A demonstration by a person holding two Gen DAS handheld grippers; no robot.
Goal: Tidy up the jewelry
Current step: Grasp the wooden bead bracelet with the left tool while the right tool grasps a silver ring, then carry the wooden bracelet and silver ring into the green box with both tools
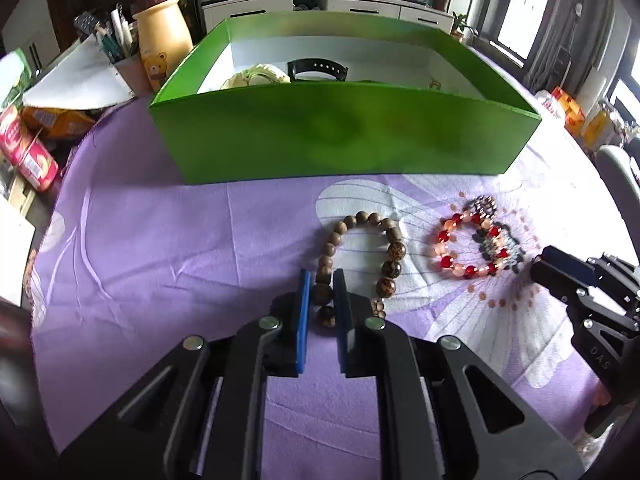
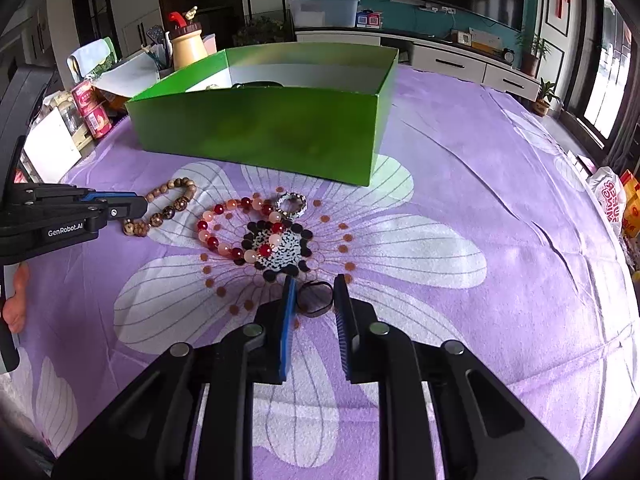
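**Both grippers closing on jewelry in front of the green box**

At the far left edge of the bench, a cream bear-print jar (image 1: 164,36) with a brown lid is standing beside a cup of pens (image 1: 120,46), with red snack tins (image 1: 30,152) lying nearer the camera. The bench is wearing a purple cloth (image 1: 160,240) printed with big white flowers.

The left gripper (image 1: 322,280) is pointing steeply down, its jaws drawn in tight on the near left side of the brown wooden bead bracelet (image 1: 360,256), the blue pads pressing a bead between them. The rest of that bracelet is lying flat on the cloth.

Behind it, the open green box (image 1: 340,140) is sitting on the cloth; a black band (image 1: 318,68) and a pale, cream-coloured piece (image 1: 256,76) are resting inside, though the front wall is hiding most of its floor.

Just right of the wooden beads, a red and pink bead bracelet (image 2: 236,232) is lying partly over a dark beaded piece (image 2: 286,248), with a small silvery ring-shaped piece (image 2: 292,202) touching its far side.

The right gripper (image 2: 316,292) is angling down over a small black hair tie (image 2: 316,298), which is sitting between the narrowed jaws; the pads seem to be touching its sides, but the view is not sharp enough to be sure they are pressing.
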